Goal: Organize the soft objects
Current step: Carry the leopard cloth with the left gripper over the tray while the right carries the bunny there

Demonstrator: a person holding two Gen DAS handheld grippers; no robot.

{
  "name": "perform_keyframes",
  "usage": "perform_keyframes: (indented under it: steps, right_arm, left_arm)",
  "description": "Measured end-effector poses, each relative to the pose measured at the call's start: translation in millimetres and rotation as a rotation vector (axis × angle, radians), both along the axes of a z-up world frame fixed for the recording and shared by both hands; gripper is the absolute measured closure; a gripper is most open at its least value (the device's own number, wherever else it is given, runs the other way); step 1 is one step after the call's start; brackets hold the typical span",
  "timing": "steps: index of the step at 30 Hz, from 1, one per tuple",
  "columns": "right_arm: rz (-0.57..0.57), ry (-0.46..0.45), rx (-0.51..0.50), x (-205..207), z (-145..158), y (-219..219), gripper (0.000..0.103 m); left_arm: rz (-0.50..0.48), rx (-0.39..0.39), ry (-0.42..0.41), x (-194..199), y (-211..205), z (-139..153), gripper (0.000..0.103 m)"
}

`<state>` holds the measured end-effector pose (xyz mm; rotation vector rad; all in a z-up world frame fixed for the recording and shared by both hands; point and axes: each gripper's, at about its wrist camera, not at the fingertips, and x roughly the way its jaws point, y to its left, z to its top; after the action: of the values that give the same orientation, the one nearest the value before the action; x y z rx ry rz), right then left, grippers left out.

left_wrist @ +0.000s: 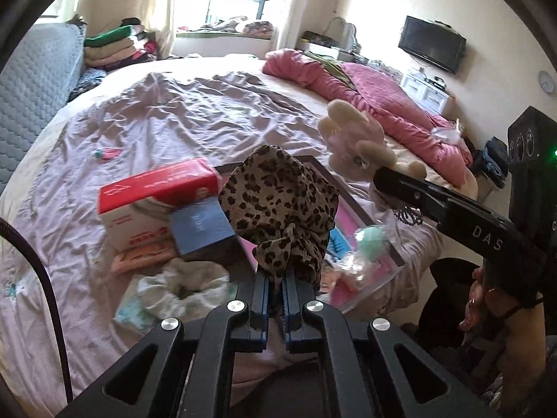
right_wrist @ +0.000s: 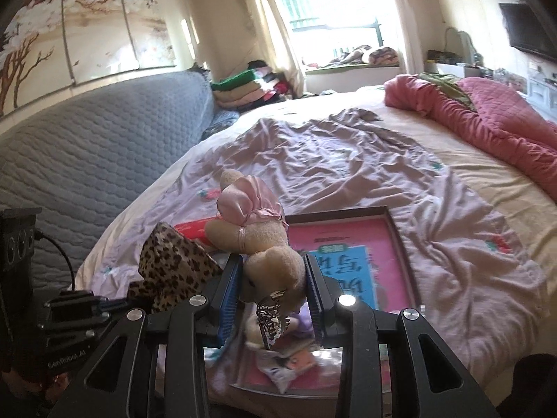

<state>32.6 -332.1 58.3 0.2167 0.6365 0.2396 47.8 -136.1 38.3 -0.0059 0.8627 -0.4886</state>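
My left gripper (left_wrist: 275, 280) is shut on a leopard-print cloth (left_wrist: 278, 212), which stands bunched up above the jaws over the bed. In the right wrist view the same leopard-print cloth (right_wrist: 174, 264) shows at the left. My right gripper (right_wrist: 273, 271) is shut on a beige plush bear (right_wrist: 264, 240) in a pink satin dress, pinched at the head, its body sticking up and away. The plush bear (left_wrist: 358, 139) and the right gripper (left_wrist: 377, 176) also show in the left wrist view, held up at the right. Both hang above a pink tray (right_wrist: 393, 244).
A red and white box (left_wrist: 153, 198), a blue box (left_wrist: 203, 230), crumpled white cloth (left_wrist: 181, 289) and a wrapped mint ball (left_wrist: 369, 240) lie on the lilac sheet (right_wrist: 341, 160). A pink quilt (right_wrist: 487, 115) is bunched at the far right. A grey padded headboard (right_wrist: 87, 153) stands left.
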Motion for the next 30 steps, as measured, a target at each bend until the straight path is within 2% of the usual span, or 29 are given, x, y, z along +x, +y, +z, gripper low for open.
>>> perform_keyframes:
  steps: [13,30]
  right_arm:
    - [-0.076,0.013,0.006,-5,-12,-33,0.066]
    - [-0.139,0.103,0.040,6,-52,-58,0.066]
  left_arm:
    - [-0.054,0.013,0.056,13,-43,-16,0.097]
    - [-0.079,0.070,0.138,28,-73,-59,0.097]
